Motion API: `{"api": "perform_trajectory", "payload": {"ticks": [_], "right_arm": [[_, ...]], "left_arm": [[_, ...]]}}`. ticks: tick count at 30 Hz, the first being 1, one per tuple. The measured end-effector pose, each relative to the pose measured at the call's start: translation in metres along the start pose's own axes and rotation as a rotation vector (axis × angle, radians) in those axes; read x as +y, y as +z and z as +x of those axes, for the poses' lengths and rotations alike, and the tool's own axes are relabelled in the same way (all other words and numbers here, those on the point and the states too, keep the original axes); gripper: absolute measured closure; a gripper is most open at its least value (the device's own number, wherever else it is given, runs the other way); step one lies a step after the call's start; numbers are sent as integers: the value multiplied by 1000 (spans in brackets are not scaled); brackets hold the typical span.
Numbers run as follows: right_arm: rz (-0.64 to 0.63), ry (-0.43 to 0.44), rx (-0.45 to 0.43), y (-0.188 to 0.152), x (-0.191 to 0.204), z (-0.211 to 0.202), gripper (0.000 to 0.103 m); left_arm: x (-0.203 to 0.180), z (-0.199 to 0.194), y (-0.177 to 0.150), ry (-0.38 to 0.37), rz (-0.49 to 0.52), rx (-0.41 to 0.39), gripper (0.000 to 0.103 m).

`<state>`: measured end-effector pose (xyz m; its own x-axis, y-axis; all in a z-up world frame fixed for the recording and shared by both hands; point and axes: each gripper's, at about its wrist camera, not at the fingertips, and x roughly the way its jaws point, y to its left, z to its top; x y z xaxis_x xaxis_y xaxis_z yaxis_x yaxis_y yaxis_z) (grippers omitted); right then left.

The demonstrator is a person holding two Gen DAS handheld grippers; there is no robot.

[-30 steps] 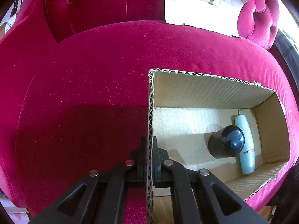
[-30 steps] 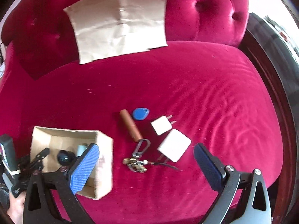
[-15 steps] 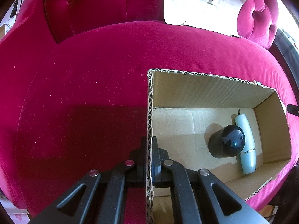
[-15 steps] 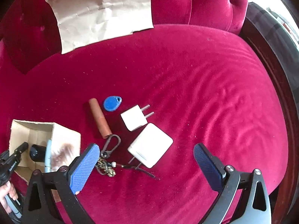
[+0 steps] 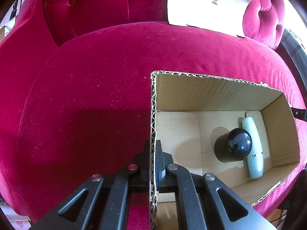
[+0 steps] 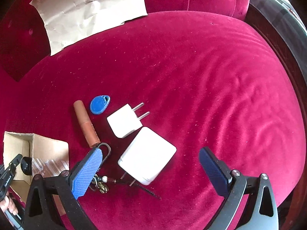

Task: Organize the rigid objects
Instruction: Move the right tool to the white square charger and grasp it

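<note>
While left view shows box (image 5: 220,95) interior, right shows chargers (image 6: 146,154).

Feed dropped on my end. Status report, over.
Left gripper shut on cardboard box wall. Right gripper open above large white charger. Keyring beside its left finger, small charger touching the large one.

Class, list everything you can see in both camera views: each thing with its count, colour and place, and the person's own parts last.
cardboard box: one, brown, on the seat
black cylinder: one, inside box
pale blue tube: one, inside box beside cylinder
brown tube: one, on seat
key fob: one, blue, beside brown tube
small charger: one, white
large charger: one, white
keyring: one, near left pad
paper sheet: one, tan, on backrest
sofa: one, crimson
left tongs: shut on box wall
right tongs: open, over large charger
</note>
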<state>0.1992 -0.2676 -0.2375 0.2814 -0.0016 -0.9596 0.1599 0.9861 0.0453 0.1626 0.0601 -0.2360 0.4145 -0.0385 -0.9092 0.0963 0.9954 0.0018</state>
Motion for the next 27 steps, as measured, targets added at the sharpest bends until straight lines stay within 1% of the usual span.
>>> {"api": "perform_trajectory", "payload": {"ticks": [2,4,5,6,14,27], "right_arm": [[-11,-9,0,1,2,3,8],[-10,-11,5,-2,7,1,22],[-10,-10,10,-2,8,3,26],[-9,-14,14,-2,10,5,37],[-11,-28,1,-9,16,-2,38],[-32,-27,-24,-17,28,-49,38]], "left_arm": [[0,0,0,0,-2,0,100],[1,0,0,-2,-5,1,100],[1,0,0,-2,-5,1,100],[2,-1,0,-1,-5,0,100],[1,-2,0,1,-3,-1,100],[-3,-2,0,9,2,-3,100]]}}
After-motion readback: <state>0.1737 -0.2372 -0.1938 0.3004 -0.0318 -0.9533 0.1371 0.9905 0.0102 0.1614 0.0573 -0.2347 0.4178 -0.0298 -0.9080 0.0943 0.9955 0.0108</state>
